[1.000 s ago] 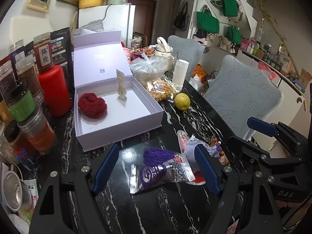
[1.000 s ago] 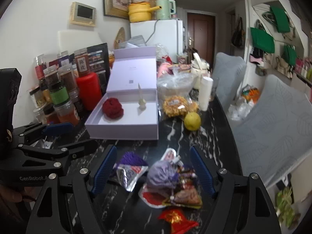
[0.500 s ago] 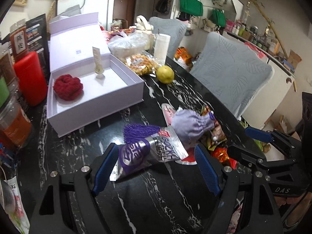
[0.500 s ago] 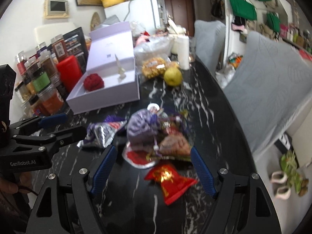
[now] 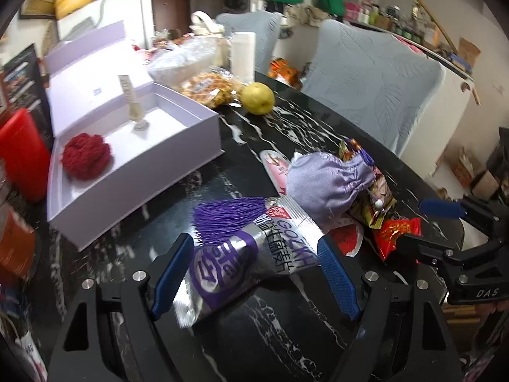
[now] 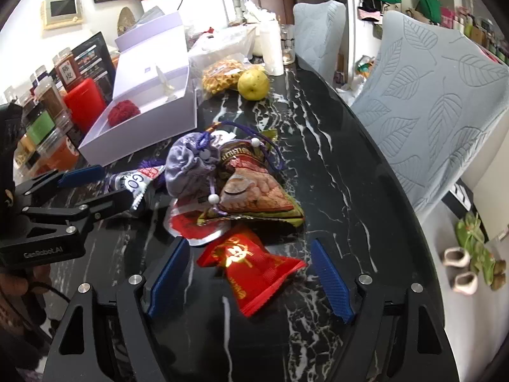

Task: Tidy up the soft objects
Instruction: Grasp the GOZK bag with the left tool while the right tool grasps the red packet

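Both grippers have come down and forward since a second ago, so the pile now fills the lower half of each view. Left gripper (image 5: 254,273) stands wide apart, straddling the silver-and-purple snack packet (image 5: 251,259), which lies flat on the table (image 5: 286,127) with its long axis running from 7 to 1 o'clock, roughly across the gap. Just beyond it at 12 o'clock lies the purple tassel (image 5: 227,219), and at 1 o'clock the lilac drawstring pouch (image 5: 327,184) rests on other wrappers. Right gripper (image 6: 248,281) is also spread open, with the red packet (image 6: 251,262) between its fingers but not pinched. The open white box (image 5: 133,172), already holding a red knitted ball (image 5: 86,156), sits at 10 o'clock from the left gripper, so that arm is the nearer carrier. Its near wall must be cleared by lifting first; bare table lies between pile and box.
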Demonstrator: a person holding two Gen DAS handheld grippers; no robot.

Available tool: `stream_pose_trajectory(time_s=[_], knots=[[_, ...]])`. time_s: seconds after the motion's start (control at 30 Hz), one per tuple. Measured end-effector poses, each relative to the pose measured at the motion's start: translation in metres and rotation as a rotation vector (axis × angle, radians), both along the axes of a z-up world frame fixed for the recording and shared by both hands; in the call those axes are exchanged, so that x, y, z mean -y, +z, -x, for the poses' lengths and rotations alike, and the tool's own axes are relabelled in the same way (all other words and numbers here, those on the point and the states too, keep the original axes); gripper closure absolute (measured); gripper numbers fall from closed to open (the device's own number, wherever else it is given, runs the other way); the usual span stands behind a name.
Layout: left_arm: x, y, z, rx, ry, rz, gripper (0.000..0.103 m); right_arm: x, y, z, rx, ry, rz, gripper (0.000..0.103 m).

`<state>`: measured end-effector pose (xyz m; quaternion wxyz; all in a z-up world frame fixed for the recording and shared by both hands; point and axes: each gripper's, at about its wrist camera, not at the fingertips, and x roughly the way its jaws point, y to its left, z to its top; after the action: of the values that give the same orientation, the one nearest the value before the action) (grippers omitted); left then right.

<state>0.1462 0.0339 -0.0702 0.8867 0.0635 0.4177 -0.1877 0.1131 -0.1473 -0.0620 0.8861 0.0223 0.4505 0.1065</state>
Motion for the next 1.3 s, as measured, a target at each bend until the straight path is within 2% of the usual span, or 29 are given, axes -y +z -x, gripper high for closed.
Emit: stream_pose_trajectory(time_s=[0.17,0.47,0.6,0.9,1.07,1.1,1.27,1.3], knots=[[0.003,-0.010,-0.012,-0.048,-0.051,0.025,0.023,0.004,-0.007,-0.007,-0.022,0.002,-0.005,0.022],[0.016,-0.033,-0.013,-0.127,-0.102,-0.032,0.023,0.004,-0.019,-0.014,-0.066,0.005,-0.015,0.022],[0.016,-0.034,-0.006,-0.122,-0.115,-0.044,0.023,0.005,-0.021,-0.016,-0.072,0.007,-0.015,0.022],[0.010,-0.032,-0.008,-0.142,-0.056,-0.005,0.023,0.003,-0.022,-0.019,-0.079,0.016,-0.032,0.022],[0.002,-0.033,-0.009,-0.130,0.012,0.013,0.024,0.004,-0.022,-0.016,-0.083,0.027,-0.034,0.021],[-0.001,-0.032,-0.007,-0.133,0.027,0.025,0.026,0.004,-0.023,-0.016,-0.085,0.028,-0.038,0.021],[-0.014,-0.030,-0.008,-0.150,0.092,0.071,0.056,0.005,-0.024,-0.014,-0.081,0.032,-0.030,0.020],[-0.018,-0.030,-0.008,-0.157,0.105,0.087,0.058,0.003,-0.025,-0.013,-0.079,0.036,-0.023,0.020]])
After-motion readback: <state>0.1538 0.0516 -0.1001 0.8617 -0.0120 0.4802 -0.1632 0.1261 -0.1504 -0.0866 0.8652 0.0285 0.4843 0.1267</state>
